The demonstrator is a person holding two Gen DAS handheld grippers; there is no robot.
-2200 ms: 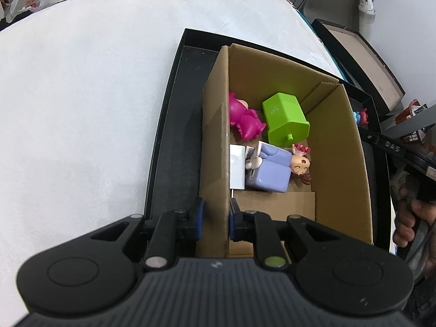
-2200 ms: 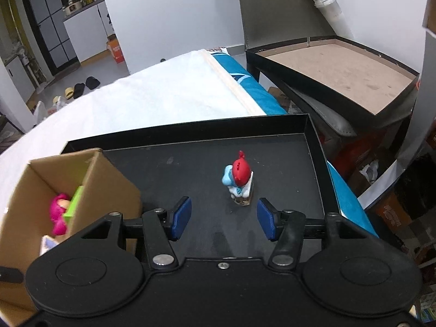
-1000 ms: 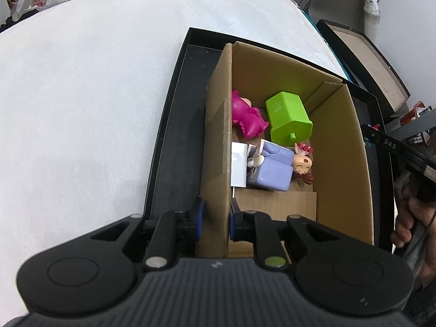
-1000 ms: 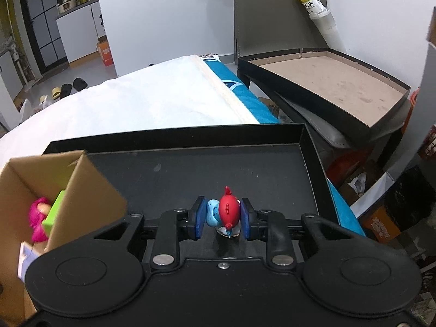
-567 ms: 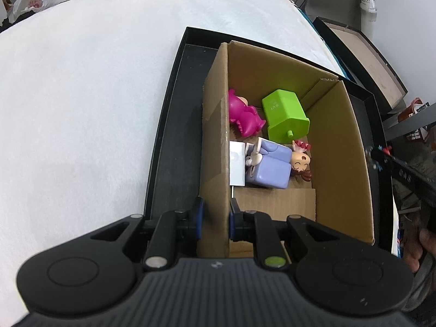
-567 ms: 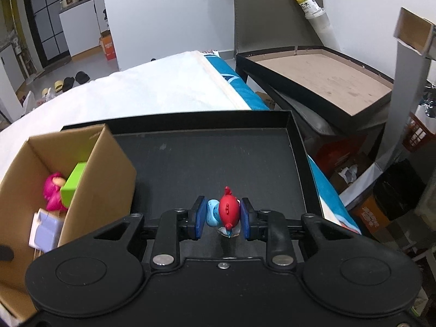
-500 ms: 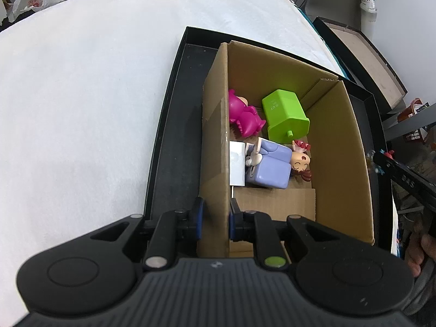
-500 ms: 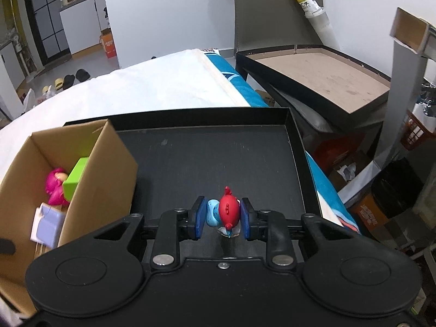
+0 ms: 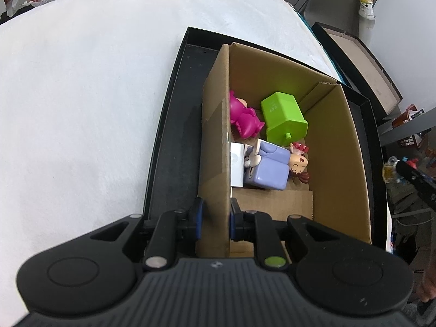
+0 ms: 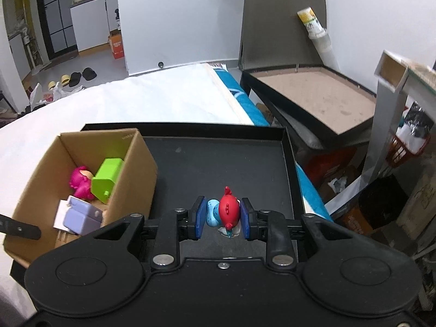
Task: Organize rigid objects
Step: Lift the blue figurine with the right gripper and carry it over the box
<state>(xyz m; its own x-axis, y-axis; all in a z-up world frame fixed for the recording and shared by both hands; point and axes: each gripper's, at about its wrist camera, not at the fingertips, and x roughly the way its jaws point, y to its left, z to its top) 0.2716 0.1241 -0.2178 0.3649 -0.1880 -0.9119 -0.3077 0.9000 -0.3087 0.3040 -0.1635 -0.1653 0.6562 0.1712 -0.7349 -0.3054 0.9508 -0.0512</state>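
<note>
A brown cardboard box [image 9: 215,125] stands in a black tray [image 9: 174,103] on a white cloth. It holds a pink figure [image 9: 242,120], a green block toy [image 9: 283,117] and a lilac doll figure [image 9: 269,169]. My left gripper [image 9: 214,219] is shut on the box's left wall near its front corner. My right gripper [image 10: 222,216] is shut on a small blue figure with a red hat [image 10: 227,211], held above the tray floor [image 10: 218,169] to the right of the box [image 10: 136,174]. The right gripper also shows at the right edge of the left wrist view [image 9: 395,169].
A second black tray with a brown floor [image 10: 313,98] stands off the table at the back right. Clutter, a dark bin [image 10: 381,201] and boxes lie on the floor at the right. Shoes [image 10: 73,77] lie on the floor far left.
My right gripper has closed on the blue figure and lifted it off the tray floor, rising and drawing back. My left gripper keeps its hold on the box wall.
</note>
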